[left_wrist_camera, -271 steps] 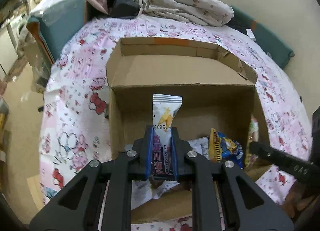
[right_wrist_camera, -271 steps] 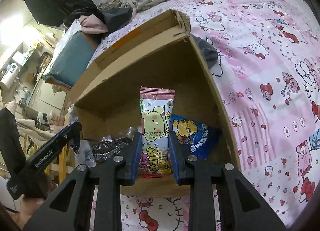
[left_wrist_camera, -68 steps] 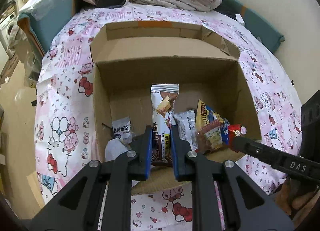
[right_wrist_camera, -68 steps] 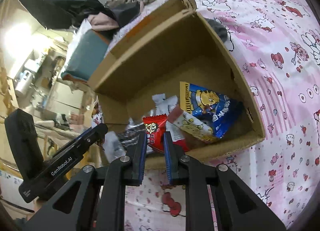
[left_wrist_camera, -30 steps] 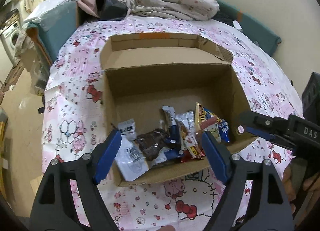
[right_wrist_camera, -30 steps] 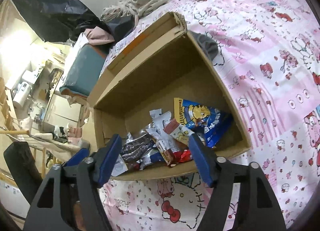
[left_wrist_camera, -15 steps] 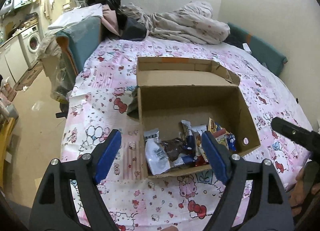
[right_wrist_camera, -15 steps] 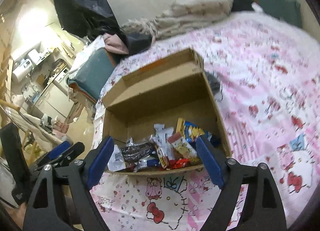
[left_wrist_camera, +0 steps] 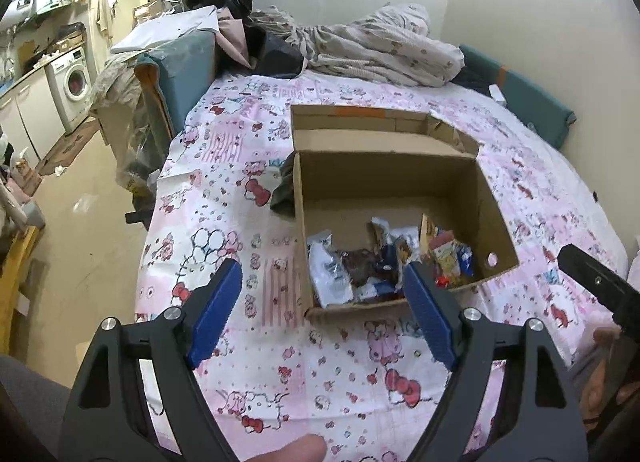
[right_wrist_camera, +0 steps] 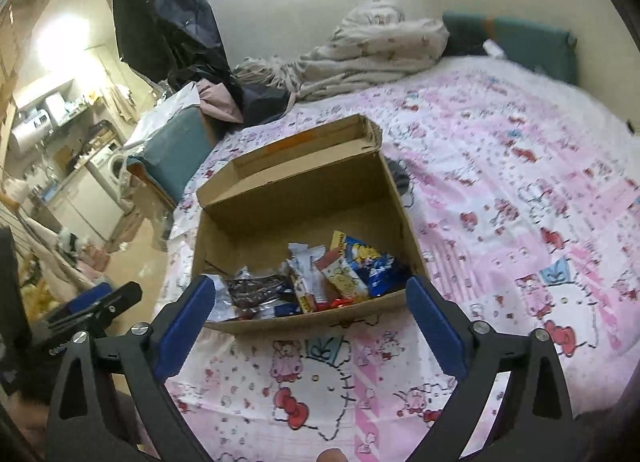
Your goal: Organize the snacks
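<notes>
An open cardboard box [left_wrist_camera: 384, 174] [right_wrist_camera: 296, 202] sits on a pink cartoon-print bedsheet. A heap of snack packets [left_wrist_camera: 384, 262] [right_wrist_camera: 320, 274] lies along its near side, among them a blue packet [right_wrist_camera: 372, 262] and a white one [left_wrist_camera: 328, 274]. My left gripper [left_wrist_camera: 320, 282] hangs above the sheet in front of the box, jaws opening wide, nothing between them. My right gripper [right_wrist_camera: 310, 290] hovers before the box's near wall, jaws also opening, empty. The right gripper's black finger [left_wrist_camera: 592, 282] shows at the left wrist view's right edge.
A rumpled blanket [left_wrist_camera: 380, 50] and dark clothes lie at the bed's far end. A teal padded chair [left_wrist_camera: 184, 74] stands by the bed's left edge, with the floor and a washing machine [left_wrist_camera: 76, 82] beyond. A teal cushion [right_wrist_camera: 516, 42] lines the right wall.
Both grippers have drawn back and up from the box, which now looks smaller. The right jaws have spread wider; the left jaws slightly. The snacks stay in the box.
</notes>
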Motion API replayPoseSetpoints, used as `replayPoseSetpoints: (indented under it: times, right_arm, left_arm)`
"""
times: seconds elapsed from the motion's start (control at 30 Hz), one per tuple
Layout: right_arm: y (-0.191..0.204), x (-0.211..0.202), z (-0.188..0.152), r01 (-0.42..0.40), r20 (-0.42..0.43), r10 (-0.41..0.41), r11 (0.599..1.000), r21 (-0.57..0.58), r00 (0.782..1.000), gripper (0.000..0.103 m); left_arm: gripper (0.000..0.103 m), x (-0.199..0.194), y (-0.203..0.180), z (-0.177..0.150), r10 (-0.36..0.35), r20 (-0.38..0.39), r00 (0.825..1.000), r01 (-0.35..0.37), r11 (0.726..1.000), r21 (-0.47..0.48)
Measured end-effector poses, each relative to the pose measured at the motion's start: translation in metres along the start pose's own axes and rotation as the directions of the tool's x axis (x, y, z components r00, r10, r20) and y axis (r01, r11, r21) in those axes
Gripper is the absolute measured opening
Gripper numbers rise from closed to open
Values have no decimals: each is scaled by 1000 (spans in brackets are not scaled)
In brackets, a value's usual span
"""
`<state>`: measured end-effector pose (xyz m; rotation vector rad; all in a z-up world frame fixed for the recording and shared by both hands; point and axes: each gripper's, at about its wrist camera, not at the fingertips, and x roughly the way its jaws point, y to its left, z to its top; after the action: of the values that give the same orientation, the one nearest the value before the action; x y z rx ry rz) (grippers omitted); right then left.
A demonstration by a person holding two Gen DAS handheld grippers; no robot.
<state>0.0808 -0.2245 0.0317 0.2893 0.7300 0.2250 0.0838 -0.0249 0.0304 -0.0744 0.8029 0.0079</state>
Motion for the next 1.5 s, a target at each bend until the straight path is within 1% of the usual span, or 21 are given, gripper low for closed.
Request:
replayPoseSetpoints:
  times: [0.07, 0.17, 0.27, 0.33, 0.4, 0.53, 0.8, 1.0, 1.5]
  right_arm:
    - [3, 1, -6, 5, -8, -5, 1000, -6, 1000, 100]
    - [7, 7, -11, 46, -22, -46, 998, -33, 999, 100]
    - [10, 5, -11, 84, 17, -83, 995, -56, 996, 103]
    - [11, 6, -10, 105, 31, -103, 992, -68, 994, 103]
    - [8, 6, -9, 110, 34, -108, 992, -61, 994, 103]
    - [4, 7, -9, 129, 29, -127, 990, -52, 991, 103]
    - [5, 9, -12, 131, 22, -130, 989, -65, 991, 103]
    - [7, 10, -13, 141, 22, -140, 987, -78, 990, 103]
    - [9, 9, -13, 148, 29, -146, 985, -93, 989, 103]
  left_arm:
    - [92, 0, 2, -5, 11, -1, 1000, -11, 1000, -6]
    - [96, 2, 3, -10, 23, -12, 1000, -24, 1000, -14]
    - [103, 4, 4, -13, 39, -6, 999, -39, 999, -19]
    - [103, 5, 3, -14, 46, -5, 999, -46, 999, -21]
    - [103, 8, 1, -16, 33, -22, 999, -33, 999, -17]
    - [103, 9, -3, -17, 20, -27, 999, -20, 1000, -10]
    - [103, 9, -7, -17, 8, -29, 1000, -9, 1000, -7]
    - [103, 6, -7, -16, 12, -16, 1000, -12, 1000, -9]
    - [103, 6, -6, -15, 8, -16, 1000, -9, 1000, -14]
